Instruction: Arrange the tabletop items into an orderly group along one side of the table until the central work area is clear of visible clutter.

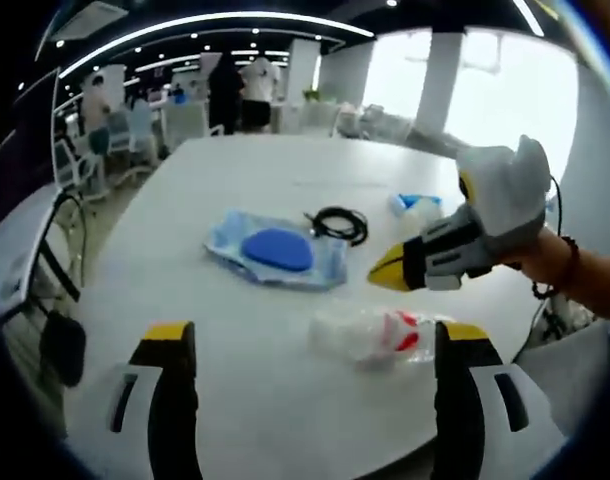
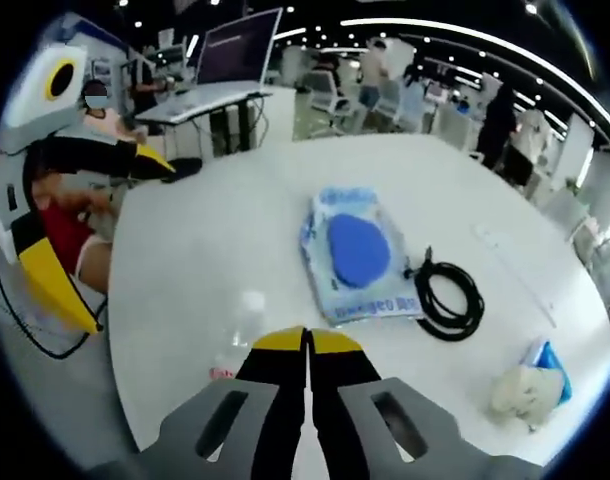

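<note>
— What sort of place is this?
— A large open-plan office. In the left gripper view, curved strip lights cross a dark ceiling at the top, white columns stand by bright windows at upper right, and chairs sit at upper left.
— Anything else?
— In the right gripper view, a monitor stands on a desk at upper left. People stand beyond a big white table.
</note>
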Tool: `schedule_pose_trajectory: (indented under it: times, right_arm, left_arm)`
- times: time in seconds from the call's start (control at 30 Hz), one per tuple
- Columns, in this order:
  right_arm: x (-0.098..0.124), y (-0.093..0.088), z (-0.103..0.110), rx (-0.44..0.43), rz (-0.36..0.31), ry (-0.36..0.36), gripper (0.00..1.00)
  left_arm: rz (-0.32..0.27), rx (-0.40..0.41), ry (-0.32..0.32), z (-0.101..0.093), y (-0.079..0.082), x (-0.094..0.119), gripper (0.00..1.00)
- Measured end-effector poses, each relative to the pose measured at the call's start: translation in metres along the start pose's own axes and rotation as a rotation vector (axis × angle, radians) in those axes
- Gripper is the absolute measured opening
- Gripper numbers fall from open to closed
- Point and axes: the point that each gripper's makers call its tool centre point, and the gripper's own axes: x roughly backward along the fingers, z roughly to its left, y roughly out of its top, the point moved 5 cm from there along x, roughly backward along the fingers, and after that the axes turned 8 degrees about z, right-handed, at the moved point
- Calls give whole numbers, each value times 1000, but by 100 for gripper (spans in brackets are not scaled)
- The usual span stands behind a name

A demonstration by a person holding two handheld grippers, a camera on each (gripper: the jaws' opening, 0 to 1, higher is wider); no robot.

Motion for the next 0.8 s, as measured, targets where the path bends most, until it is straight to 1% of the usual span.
schedule_pose_trajectory:
  times: [0.17, 0.2, 0.23, 0.27, 0.3, 0.6, 0.63, 0.73, 0.8]
  right_arm:
    - [0, -5, 1, -46, 14, 17, 1]
    - [0, -5, 1, -47, 14, 19, 1]
    - [2, -6, 4, -17, 19, 48, 1]
    - [3, -5, 3, -41, 11, 37, 1]
    - [4, -4, 4, -46, 8, 42, 1]
    - [3, -6, 6, -30, 26, 55, 1]
    - [4, -6, 6, -30, 26, 59, 2]
    - [5, -6, 8, -44, 30, 69, 11]
    - [6, -6, 10, -50, 32, 79, 16]
  left_arm:
    - [4, -8, -1, -1, 0, -1, 96]
    - [3, -9, -1, -1, 0, -1, 96]
    - [3, -10, 0, -2, 0, -1, 96]
    - [4, -12, 1, -2, 0, -1, 96]
    - [4, -12, 1, -2, 0, -1, 96]
    - [3, -19, 5, -2, 0, -1, 97]
    - [2, -21, 5, -2, 0, -1, 97]
    - [3, -24, 5, -3, 0, -1, 97]
    - [2, -25, 5, -3, 1, -1, 97]
